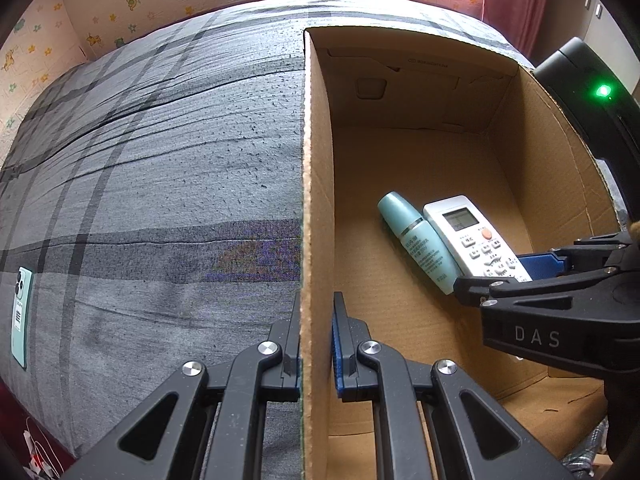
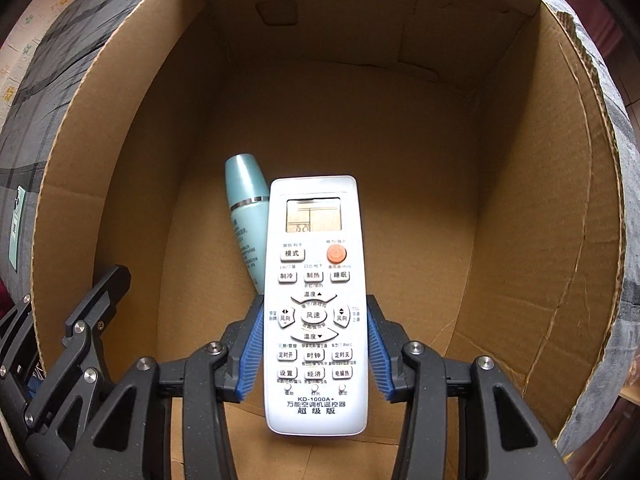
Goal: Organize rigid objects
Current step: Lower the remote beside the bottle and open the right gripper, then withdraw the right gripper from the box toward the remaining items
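Right gripper [image 2: 316,348] jaws clamping remote [image 2: 316,280], seemingly touching bottle [image 2: 246,204]

Box [image 2: 520,200] far half free, nr bottle [image 2: 246,200].

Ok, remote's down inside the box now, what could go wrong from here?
The remote, held in the right tongs, sits right beside the teal bottle; letting go could land it on the bottle or roll it. The left tongs pinch the box wall; a tug could shift the box.
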Demonstrator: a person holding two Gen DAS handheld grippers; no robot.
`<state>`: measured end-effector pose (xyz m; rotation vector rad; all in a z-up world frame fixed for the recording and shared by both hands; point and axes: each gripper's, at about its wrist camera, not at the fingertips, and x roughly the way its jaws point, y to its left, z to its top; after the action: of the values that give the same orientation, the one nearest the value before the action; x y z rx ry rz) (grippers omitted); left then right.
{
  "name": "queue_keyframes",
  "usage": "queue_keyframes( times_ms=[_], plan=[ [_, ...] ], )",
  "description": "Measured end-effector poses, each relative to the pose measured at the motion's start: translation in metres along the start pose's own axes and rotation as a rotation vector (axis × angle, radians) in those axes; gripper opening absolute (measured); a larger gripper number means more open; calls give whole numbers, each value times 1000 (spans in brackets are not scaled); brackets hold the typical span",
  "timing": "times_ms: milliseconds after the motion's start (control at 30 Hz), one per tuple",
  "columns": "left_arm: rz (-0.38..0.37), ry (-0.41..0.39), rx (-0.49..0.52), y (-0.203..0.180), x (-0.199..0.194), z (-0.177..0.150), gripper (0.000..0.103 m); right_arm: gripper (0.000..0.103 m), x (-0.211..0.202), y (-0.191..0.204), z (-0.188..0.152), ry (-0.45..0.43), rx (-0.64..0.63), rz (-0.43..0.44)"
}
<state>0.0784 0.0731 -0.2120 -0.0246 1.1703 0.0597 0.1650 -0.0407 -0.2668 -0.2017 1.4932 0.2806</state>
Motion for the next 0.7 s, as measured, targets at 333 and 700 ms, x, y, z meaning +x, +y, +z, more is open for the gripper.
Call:
queue_keyframes(
  times_ms=[333, 700],
  plan=[
    [4, 1, 5, -1, 0, 0, 11, 52, 0, 2, 4, -2, 4, 1],
    [2, 2, 0, 0, -1, -1, 11, 71, -32, 5, 0, -115, -8, 3]
  ],
)
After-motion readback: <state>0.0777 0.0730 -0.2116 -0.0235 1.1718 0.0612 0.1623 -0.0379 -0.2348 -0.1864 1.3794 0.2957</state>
